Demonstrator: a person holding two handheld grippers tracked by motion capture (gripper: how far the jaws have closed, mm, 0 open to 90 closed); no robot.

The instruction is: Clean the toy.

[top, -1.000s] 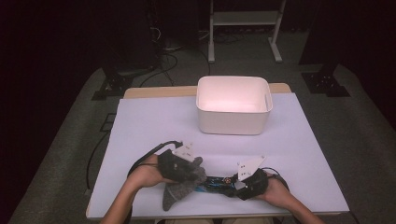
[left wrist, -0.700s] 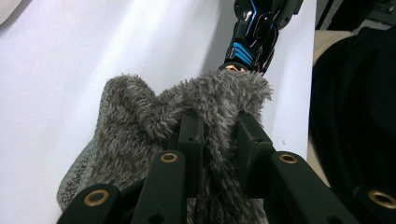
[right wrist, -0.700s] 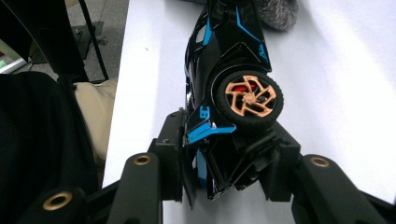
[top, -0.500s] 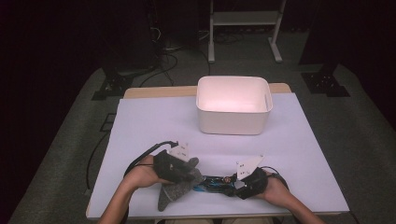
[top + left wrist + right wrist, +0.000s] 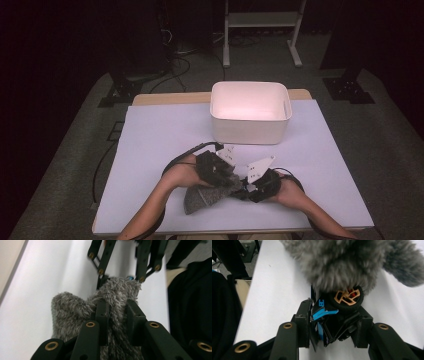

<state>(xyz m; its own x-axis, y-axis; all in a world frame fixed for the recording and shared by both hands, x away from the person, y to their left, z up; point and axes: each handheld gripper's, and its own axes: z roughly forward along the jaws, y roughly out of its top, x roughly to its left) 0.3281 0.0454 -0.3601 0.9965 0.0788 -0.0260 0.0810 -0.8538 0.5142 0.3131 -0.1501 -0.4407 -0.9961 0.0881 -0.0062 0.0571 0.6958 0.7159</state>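
A grey fuzzy cloth (image 5: 202, 196) (image 5: 117, 290) lies bunched near the table's front edge. My left gripper (image 5: 227, 181) (image 5: 116, 315) is shut on a fold of it, and the pile bulges out on both sides of the jaws. My right gripper (image 5: 246, 189) (image 5: 332, 322) faces it from the right, shut on a small black and blue toy car (image 5: 329, 322) with a gold-spoked wheel (image 5: 347, 297). In the right gripper view, the cloth (image 5: 347, 260) hangs over the far end of the car and touches the wheel. The rest of the car is hidden under it.
A white open bin (image 5: 250, 131) stands at the back middle of the white-covered table (image 5: 160, 135). Bare cover lies left and right of the hands. Cables trail from both grippers, and a metal stand (image 5: 262, 20) is on the dark floor behind the table.
My left gripper has carried the cloth to the right, up against the right gripper, so the blue toy between them is now covered. The right hand has stayed put.
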